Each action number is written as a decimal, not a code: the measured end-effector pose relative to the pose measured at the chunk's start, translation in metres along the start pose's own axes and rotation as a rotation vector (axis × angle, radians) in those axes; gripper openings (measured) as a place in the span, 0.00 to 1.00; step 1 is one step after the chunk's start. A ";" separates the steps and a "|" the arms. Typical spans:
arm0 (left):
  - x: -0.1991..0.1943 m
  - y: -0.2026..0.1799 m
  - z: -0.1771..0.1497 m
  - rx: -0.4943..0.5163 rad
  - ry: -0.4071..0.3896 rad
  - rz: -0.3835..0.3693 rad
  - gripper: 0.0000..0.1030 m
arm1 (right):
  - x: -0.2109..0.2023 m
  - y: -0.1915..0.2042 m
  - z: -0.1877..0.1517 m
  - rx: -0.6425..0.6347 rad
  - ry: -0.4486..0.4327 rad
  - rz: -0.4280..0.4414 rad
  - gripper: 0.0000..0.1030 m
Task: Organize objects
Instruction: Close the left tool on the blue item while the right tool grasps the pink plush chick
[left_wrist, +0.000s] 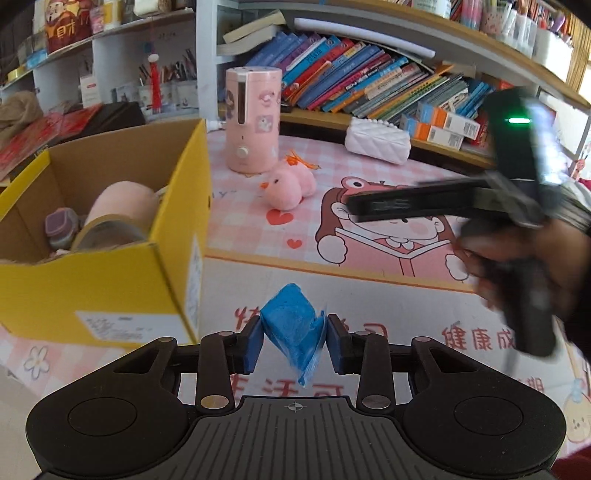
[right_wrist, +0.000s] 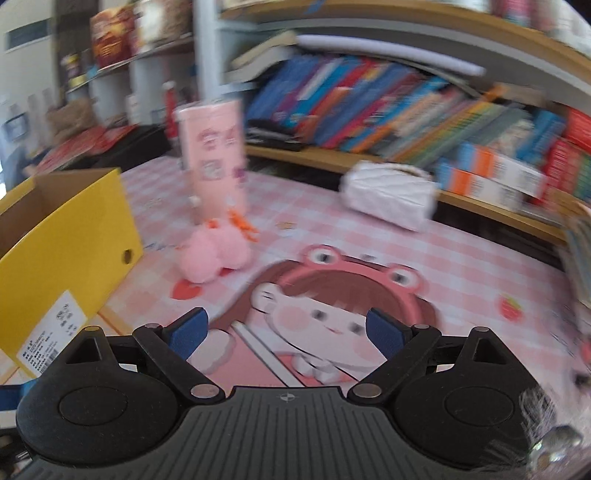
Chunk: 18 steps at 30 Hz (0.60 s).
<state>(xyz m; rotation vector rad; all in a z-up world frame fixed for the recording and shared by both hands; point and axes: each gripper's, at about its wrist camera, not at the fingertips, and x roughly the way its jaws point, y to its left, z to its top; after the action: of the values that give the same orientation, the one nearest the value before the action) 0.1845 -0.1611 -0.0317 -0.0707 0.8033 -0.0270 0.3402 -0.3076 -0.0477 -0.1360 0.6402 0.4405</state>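
the left tongs (left_wrist: 294, 341) pinch a crumpled blue plastic-wrapped packet (left_wrist: 293, 328) above the pink checked cartoon counter (left_wrist: 369, 177), just right of the yellow cardboard box (left_wrist: 110, 291). the right tongs (right_wrist: 291, 330) stand spread and empty near a fluffy pink chick toy (right_wrist: 210, 258).

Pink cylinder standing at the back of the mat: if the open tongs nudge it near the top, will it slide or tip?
The pink cylinder is tall on a narrow base, so a high push would probably tip it. It looks like hard, smooth plastic, so it may slip in the pads. Once down, its round body would likely roll toward the plush chick.
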 end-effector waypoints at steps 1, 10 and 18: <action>-0.003 0.002 -0.002 -0.005 0.002 0.000 0.34 | 0.009 0.005 0.003 -0.035 -0.003 0.022 0.94; -0.019 0.019 -0.006 -0.053 -0.018 -0.008 0.33 | 0.083 0.039 0.035 -0.173 0.017 0.072 0.94; -0.026 0.027 -0.011 -0.062 -0.027 -0.005 0.33 | 0.130 0.048 0.048 -0.126 0.103 0.094 0.91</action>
<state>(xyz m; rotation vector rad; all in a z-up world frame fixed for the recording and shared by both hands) 0.1584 -0.1329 -0.0221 -0.1313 0.7769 -0.0062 0.4376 -0.2059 -0.0872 -0.2498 0.7218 0.5677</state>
